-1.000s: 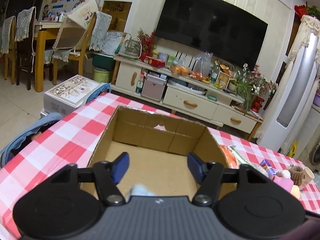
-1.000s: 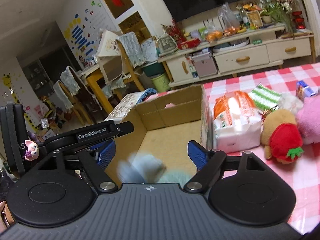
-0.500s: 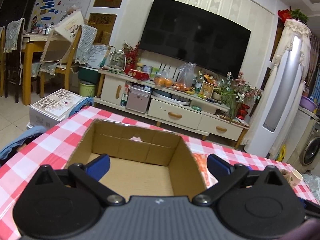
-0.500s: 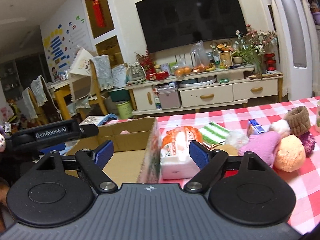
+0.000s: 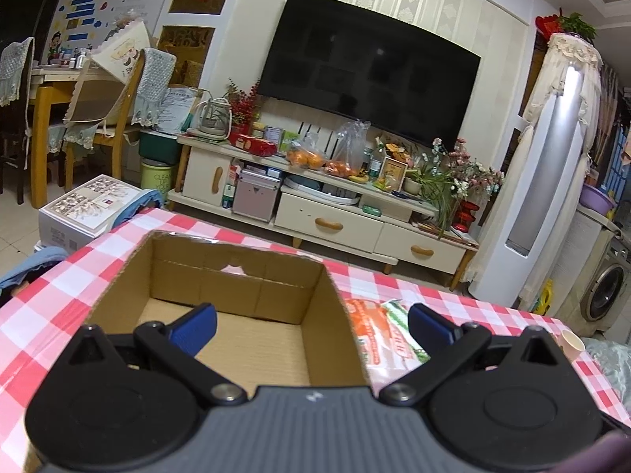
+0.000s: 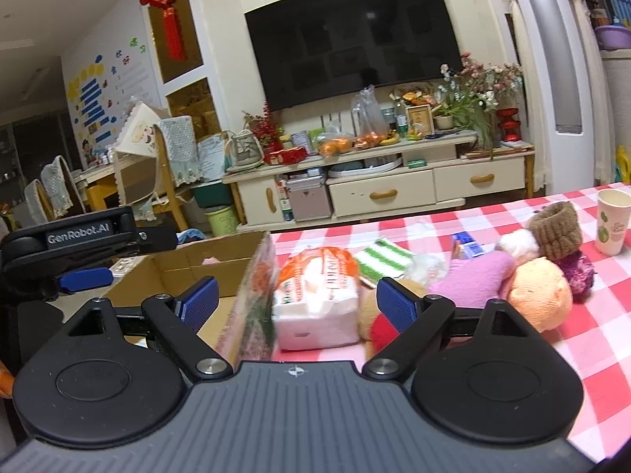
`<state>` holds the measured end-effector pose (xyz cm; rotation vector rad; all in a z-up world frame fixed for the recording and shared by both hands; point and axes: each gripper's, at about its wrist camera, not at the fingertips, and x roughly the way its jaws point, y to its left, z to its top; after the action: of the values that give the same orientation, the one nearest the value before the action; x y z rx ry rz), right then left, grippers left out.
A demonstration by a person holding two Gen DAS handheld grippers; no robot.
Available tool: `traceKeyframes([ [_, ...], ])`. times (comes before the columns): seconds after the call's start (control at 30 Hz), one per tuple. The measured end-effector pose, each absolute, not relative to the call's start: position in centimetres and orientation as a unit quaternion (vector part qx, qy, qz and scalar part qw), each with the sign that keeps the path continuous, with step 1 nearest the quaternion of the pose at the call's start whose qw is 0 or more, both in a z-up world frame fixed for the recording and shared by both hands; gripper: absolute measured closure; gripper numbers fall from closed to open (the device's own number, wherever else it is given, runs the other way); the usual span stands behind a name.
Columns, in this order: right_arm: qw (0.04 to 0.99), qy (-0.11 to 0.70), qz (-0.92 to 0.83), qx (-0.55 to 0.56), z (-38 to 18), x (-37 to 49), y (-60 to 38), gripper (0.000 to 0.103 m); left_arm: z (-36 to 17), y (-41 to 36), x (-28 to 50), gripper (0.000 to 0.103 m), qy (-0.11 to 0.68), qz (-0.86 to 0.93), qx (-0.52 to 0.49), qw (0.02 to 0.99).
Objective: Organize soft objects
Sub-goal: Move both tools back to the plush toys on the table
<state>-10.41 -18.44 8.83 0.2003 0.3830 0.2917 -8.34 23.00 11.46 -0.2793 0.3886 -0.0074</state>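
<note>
An open cardboard box (image 5: 236, 272) stands on the red-checked table (image 5: 71, 276); it also shows in the right wrist view (image 6: 221, 248). My left gripper (image 5: 311, 329) is open and empty above the box's near right corner. My right gripper (image 6: 297, 301) is open and empty, just right of the box, facing a tissue pack (image 6: 315, 299). Soft toys lie to its right: a brown and red plush (image 6: 378, 323), a pink one (image 6: 473, 280), an orange ball (image 6: 538, 297), a brown knit piece (image 6: 558, 228). The tissue pack shows beside the box in the left wrist view (image 5: 378, 335).
A paper cup (image 6: 611, 226) stands at the table's far right; it also shows in the left wrist view (image 5: 572, 343). A green-striped cloth (image 6: 380, 258) and a small blue carton (image 6: 467, 246) lie behind the toys. A TV cabinet (image 6: 394, 189) stands beyond the table.
A pale blue soft object near both grippers one second ago is out of view. Both grippers have opened wider and lifted; the right one has swung right toward the tissue pack and toys.
</note>
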Motion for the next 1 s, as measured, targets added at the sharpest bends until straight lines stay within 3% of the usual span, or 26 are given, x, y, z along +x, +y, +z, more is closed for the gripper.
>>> traceKeyframes([
  [1.0,0.974,0.182,0.047,0.130,8.0,-11.9,-19.3,0.000,10.9,13.3,-7.5,0.001,0.206,-0.085,-0.051,0.973],
])
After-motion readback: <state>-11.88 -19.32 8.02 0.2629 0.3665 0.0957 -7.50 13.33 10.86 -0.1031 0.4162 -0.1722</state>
